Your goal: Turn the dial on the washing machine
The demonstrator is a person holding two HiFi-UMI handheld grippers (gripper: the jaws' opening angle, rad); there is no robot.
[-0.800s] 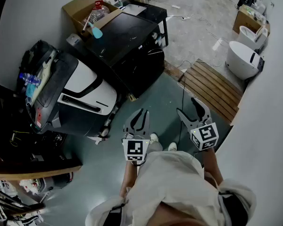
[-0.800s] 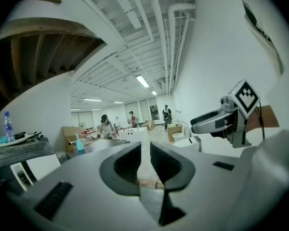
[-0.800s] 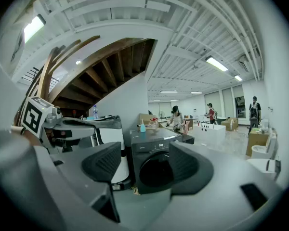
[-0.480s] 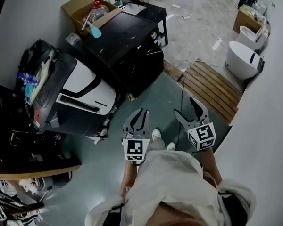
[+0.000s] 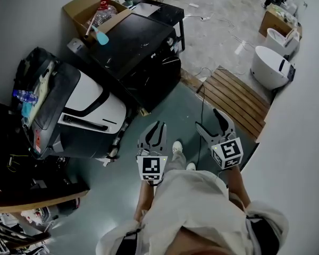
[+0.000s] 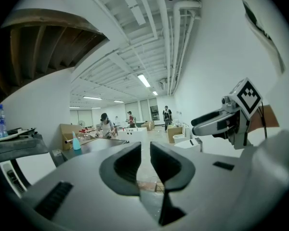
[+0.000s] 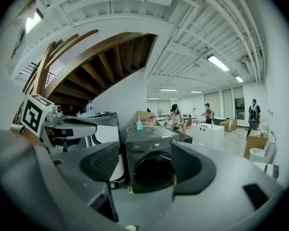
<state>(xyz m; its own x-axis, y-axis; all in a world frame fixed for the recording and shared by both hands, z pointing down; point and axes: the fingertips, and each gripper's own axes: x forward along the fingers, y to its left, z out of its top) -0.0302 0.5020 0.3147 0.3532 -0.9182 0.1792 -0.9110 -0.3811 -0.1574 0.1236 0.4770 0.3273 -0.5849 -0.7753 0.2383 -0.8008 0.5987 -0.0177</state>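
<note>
Washing machine (image 5: 141, 47): black front-loader, standing on the green floor (image 5: 170, 113) with its round door facing the person. Its top is bare apart from a blue bottle (image 5: 103, 35) upright near the back edge. A control strip runs along the top of its front. The dial cannot be picked out on that strip at this distance. Left claw (image 5: 156, 127): held level in front of the washing machine and well apart from it. Its jaws are drawn nearly together, with only a thin slit between the pads and nothing in it. Right claw (image 5: 208, 119): just to the right of the left one and equally clear of the washing machine. Its jaws are spread wide and empty, and the right gripper view frames the machine's door in the gap between them. A white-and-black appliance (image 5: 87, 108) stands touching or just beside the washing machine's left flank. An open cardboard box (image 5: 82, 7) sits behind the washing machine. To the machine's right are a slatted wooden platform (image 5: 236, 97) and, farther off, a white tub (image 5: 271, 68). The person's shoes (image 5: 176, 149) are visible between the two claws.
</note>
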